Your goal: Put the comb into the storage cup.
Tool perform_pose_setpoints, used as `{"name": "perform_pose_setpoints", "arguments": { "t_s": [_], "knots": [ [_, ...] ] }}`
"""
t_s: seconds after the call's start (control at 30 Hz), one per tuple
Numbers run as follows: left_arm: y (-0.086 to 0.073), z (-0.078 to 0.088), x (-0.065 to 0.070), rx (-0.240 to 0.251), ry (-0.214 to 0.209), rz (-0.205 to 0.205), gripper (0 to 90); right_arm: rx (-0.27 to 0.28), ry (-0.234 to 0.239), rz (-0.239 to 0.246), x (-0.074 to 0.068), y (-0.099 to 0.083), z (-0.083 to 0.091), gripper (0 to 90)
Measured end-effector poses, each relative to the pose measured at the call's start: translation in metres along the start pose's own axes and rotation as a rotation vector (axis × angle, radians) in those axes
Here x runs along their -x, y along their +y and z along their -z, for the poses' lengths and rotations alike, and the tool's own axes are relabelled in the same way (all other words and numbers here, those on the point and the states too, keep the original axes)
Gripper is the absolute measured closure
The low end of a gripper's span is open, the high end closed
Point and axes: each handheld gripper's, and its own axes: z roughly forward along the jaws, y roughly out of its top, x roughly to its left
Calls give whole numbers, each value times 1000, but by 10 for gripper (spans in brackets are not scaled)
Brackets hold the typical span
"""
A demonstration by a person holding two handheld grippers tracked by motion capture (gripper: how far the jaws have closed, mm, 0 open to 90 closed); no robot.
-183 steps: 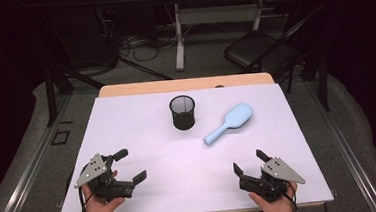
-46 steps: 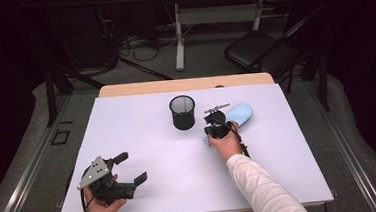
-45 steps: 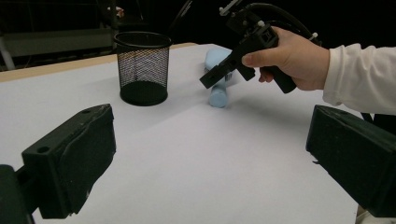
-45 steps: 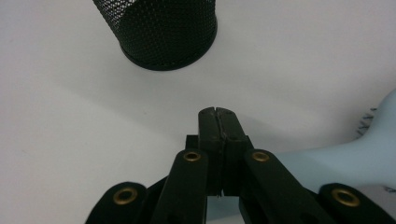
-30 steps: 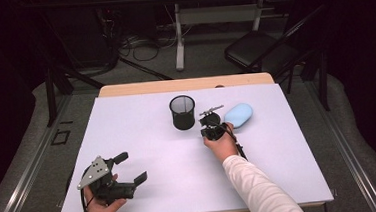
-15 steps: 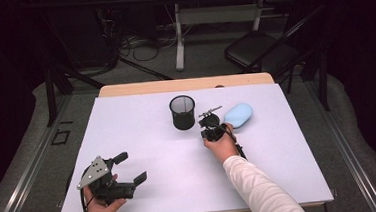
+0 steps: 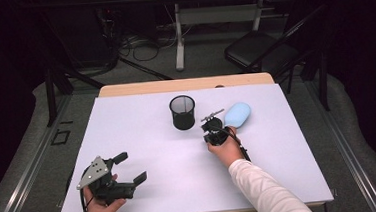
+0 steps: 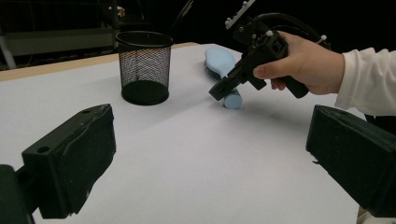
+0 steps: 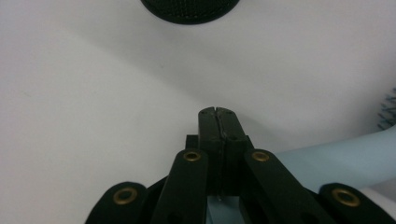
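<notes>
Right gripper [image 7: 212,130] pressed together, tilted down over blue brush handle [image 8: 232,99]; left gripper [image 7: 130,167] spread, resting.

Right gripper [image 7: 211,130] moved from table edge onto brush handle [image 9: 327,161].

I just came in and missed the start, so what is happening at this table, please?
A person works with two hand-held grippers at a white table. The right gripper has its jaws shut on the handle of a light blue brush lying beside a black mesh cup. The left gripper rests open near the table's front edge, holding nothing.
</notes>
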Motion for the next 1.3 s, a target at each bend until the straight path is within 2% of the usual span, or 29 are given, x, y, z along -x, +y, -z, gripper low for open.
{"name": "perform_pose_setpoints", "arguments": {
  "t_s": [0.3, 0.33, 1.03, 1.3],
  "knots": [
    [0, -1, 0, 1, -3, -1, 18, 0, 8, 28, -1, -11, 6, 900],
    [0, -1, 0, 0, -3, -2, 18, -12, 4, 33, -1, -11, 8, 900],
    [0, -1, 1, -1, 3, -1, 18, 30, 37, 3, 11, -43, 31, 899],
    [0, -1, 1, -3, 1, -3, 18, 30, 38, 0, 17, -53, 40, 900]
  ]
}}
